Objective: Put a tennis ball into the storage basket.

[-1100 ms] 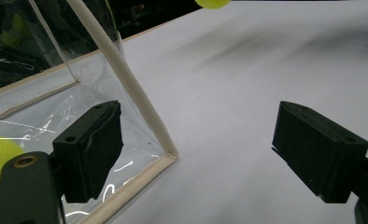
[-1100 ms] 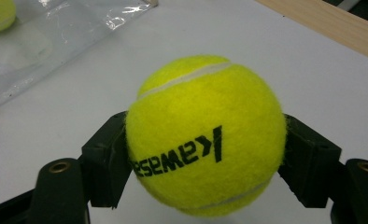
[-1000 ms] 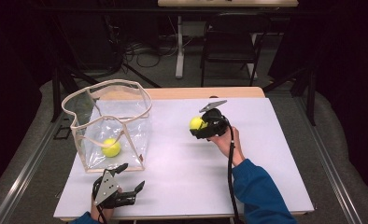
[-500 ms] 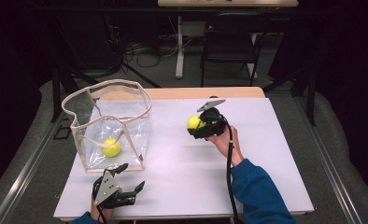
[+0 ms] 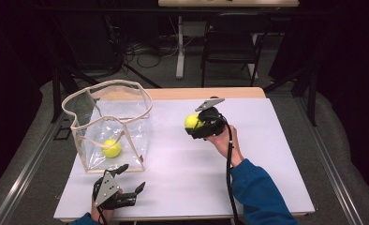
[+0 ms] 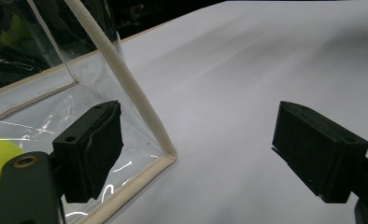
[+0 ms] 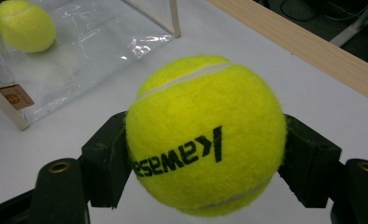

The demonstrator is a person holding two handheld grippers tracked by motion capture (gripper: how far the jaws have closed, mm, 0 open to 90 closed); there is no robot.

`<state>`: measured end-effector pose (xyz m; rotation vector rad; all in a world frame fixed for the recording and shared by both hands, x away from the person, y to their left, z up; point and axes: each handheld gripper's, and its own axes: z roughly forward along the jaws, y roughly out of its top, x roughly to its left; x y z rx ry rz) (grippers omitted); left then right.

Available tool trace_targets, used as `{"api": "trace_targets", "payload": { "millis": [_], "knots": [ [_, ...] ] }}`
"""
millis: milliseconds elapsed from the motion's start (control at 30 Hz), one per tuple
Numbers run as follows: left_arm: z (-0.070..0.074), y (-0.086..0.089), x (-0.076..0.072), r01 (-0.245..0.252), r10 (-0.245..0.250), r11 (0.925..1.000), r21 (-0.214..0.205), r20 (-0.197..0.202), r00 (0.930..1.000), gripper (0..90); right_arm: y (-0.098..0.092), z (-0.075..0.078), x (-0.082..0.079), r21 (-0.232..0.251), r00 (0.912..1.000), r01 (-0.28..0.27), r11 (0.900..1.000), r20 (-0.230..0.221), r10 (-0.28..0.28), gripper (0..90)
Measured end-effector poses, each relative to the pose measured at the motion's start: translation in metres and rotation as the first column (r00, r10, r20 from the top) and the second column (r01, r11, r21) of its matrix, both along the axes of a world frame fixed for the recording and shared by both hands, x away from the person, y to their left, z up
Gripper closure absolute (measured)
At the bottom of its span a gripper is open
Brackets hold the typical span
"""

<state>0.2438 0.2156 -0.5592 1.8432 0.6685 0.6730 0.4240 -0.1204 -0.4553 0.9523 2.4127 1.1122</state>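
Note:
My right gripper (image 5: 196,125) is shut on a yellow tennis ball (image 5: 192,121), held above the white table right of the bag; in the right gripper view the ball (image 7: 205,135) sits squeezed between both black pads. A clear plastic bag (image 5: 110,124) with a cream rim stands open at the table's left, and a second tennis ball (image 5: 111,148) lies inside it, seen too in the right gripper view (image 7: 24,24). My left gripper (image 5: 129,179) rests open near the front edge, just before the bag's near corner (image 6: 166,154), with nothing between its pads.
A white sheet (image 5: 267,154) covers the table, with a wooden strip (image 5: 206,93) along its far edge. A black chair (image 5: 232,40) and a white table leg (image 5: 179,47) stand behind. Bare sheet lies between the bag and my right hand.
My right gripper has carried the ball slightly left and up, toward the bag. The left gripper has stayed put.

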Motion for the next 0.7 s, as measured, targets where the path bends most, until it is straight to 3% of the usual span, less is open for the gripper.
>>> {"api": "trace_targets", "payload": {
  "millis": [700],
  "knots": [
    [0.000,0.000,0.000,0.000,0.000,1.0000,0.002,0.001,1.0000,15.9,0.007,0.017,-0.004,0.000,0.9993,-0.030,0.9996,0.024,0.030,26.4]
  ]
}}
